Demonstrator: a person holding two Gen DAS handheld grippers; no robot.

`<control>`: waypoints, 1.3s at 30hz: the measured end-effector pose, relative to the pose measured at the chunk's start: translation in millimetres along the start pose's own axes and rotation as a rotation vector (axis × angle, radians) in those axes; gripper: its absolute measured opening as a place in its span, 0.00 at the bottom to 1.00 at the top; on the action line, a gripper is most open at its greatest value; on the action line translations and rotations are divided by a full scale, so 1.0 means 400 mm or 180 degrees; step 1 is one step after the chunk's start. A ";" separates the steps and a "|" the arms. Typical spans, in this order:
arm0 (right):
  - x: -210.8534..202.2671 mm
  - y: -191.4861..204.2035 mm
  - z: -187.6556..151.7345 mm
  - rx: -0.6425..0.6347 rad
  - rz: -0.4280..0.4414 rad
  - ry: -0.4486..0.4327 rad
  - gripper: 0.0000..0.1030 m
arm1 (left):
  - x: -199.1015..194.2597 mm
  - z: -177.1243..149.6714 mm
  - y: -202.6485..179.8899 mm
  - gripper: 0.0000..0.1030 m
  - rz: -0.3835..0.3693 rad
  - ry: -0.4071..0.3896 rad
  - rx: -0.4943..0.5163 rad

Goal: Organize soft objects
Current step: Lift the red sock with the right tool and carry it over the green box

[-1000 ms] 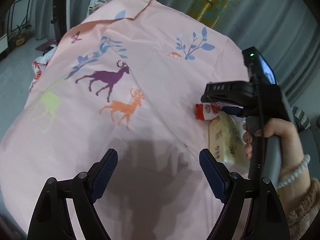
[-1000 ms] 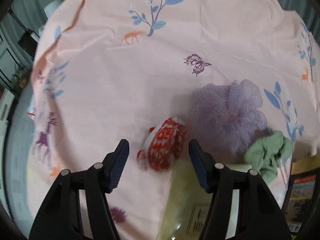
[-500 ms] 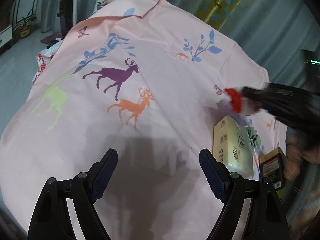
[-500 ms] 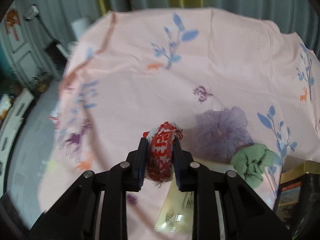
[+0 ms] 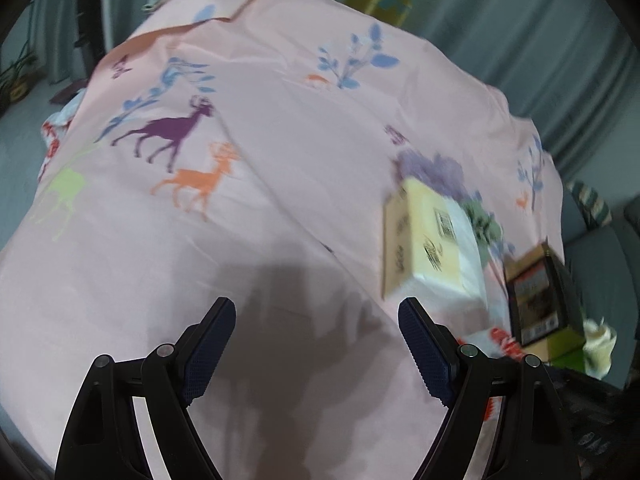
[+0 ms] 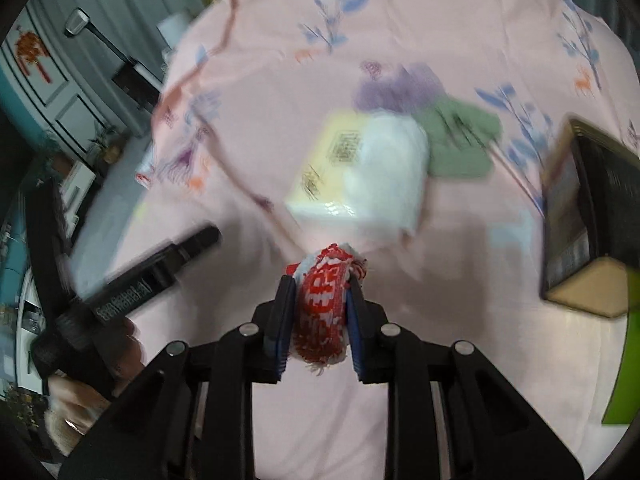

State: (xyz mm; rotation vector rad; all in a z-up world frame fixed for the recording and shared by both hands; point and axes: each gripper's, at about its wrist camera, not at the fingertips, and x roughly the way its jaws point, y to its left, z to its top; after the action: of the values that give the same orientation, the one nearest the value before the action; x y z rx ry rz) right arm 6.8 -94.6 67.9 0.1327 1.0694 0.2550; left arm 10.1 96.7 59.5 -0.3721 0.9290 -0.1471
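My right gripper (image 6: 320, 285) is shut on a red-and-white knitted cloth (image 6: 323, 308) and holds it above the pink printed sheet (image 6: 460, 320), on the near side of a yellow-and-white tissue pack (image 6: 360, 172). Behind the pack lie a purple mesh puff (image 6: 400, 84) and a green cloth (image 6: 460, 140). My left gripper (image 5: 318, 340) hangs open over bare sheet (image 5: 240, 220) with nothing between its fingers. To its right it sees the tissue pack (image 5: 428, 240), the purple puff (image 5: 436, 168), the green cloth (image 5: 484, 228) and a bit of the red-and-white cloth (image 5: 505, 342).
A dark printed box (image 6: 580, 216) stands at the right of the sheet, also in the left wrist view as the box (image 5: 536, 300). A bright green object (image 6: 628, 360) shows at the right edge. The left gripper's body (image 6: 160, 264) and a hand (image 6: 80, 384) sit at the left. Curtains and furniture surround the sheet.
My right gripper closed on the red-and-white cloth, lifted it and carried it back past the tissue pack to its near side. The left gripper shifted a little and stayed open.
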 end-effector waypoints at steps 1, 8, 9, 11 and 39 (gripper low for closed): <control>0.012 -0.015 -0.015 0.0059 -0.0042 0.0031 0.24 | 0.006 -0.006 -0.013 0.82 -0.0010 0.0030 0.0047; 0.044 -0.089 -0.033 0.0423 -0.0017 0.0184 0.40 | 0.033 -0.045 -0.068 0.82 -0.0121 0.0237 0.0212; 0.038 -0.096 -0.035 0.0449 -0.0016 0.0167 0.51 | 0.034 -0.049 -0.075 0.82 -0.0165 0.0268 0.0229; 0.018 -0.113 -0.038 0.0539 0.0038 0.0108 0.64 | 0.034 -0.056 -0.085 0.82 -0.0262 0.0314 0.0245; 0.037 -0.168 -0.070 0.0870 0.0605 0.0289 0.38 | 0.025 -0.171 -0.280 0.36 -0.1136 0.0572 0.0849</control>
State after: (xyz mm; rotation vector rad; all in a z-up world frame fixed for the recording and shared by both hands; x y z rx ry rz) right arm -1.5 -155.7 26.4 0.4732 1.1800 0.2869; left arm -34.7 -26.8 56.9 -0.2765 0.9987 -0.6335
